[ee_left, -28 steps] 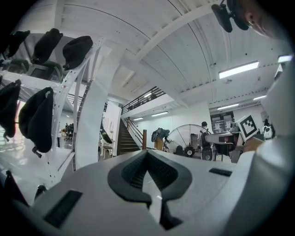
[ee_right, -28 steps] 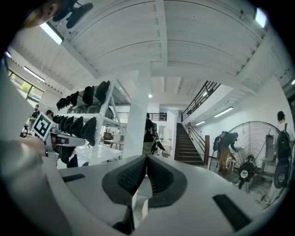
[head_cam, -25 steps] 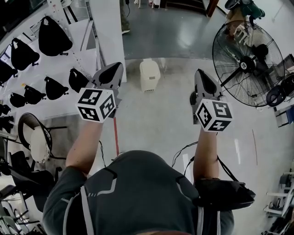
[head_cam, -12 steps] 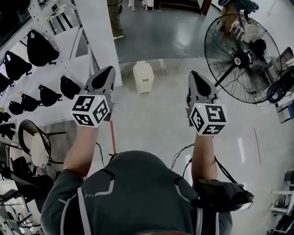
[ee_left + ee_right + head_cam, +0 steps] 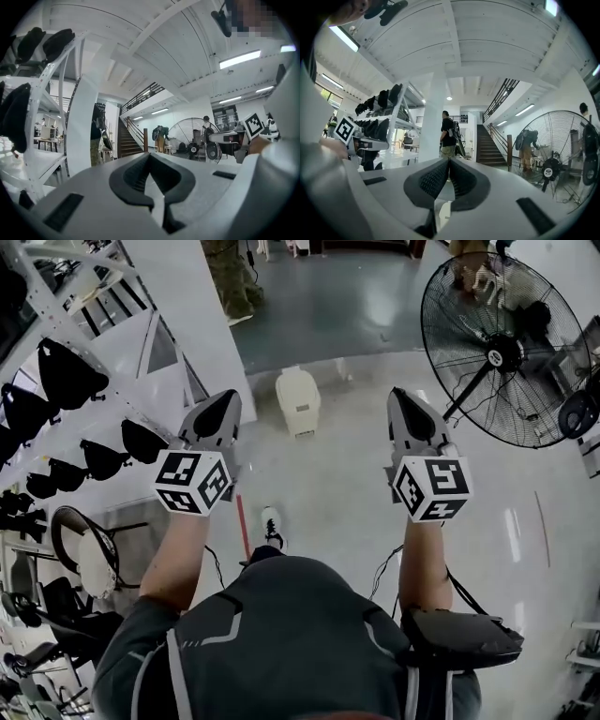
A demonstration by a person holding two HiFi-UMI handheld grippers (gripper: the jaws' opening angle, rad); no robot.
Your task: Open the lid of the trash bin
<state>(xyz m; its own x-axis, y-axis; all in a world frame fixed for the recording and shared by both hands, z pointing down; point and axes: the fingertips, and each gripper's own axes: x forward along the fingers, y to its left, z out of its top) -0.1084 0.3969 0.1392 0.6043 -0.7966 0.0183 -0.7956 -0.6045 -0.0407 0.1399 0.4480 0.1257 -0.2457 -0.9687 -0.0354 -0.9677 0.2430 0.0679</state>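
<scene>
Two closed, empty tools: left gripper (image 5: 223, 397) and right gripper (image 5: 403, 396), with the trash bin (image 5: 298, 401) between them at twelve o'clock, untouched.

- Left gripper (image 5: 149, 155) and right gripper (image 5: 449, 160): shells of smooth, matt grey plastic.
- Fingers (image 5: 433, 178): faced with black, ribbed, matt pads that look like rubber.
- Trash bin (image 5: 298, 401), ahead of the fingers: smooth cream plastic with a slight sheen.
- Floor (image 5: 328, 484), below the fingers: grey, polished and glossy.
- Fan (image 5: 506, 352), right of the right fingers: black metal wire guard.
- Shelf rack (image 5: 46, 108), left of the left fingers: white painted metal.
</scene>
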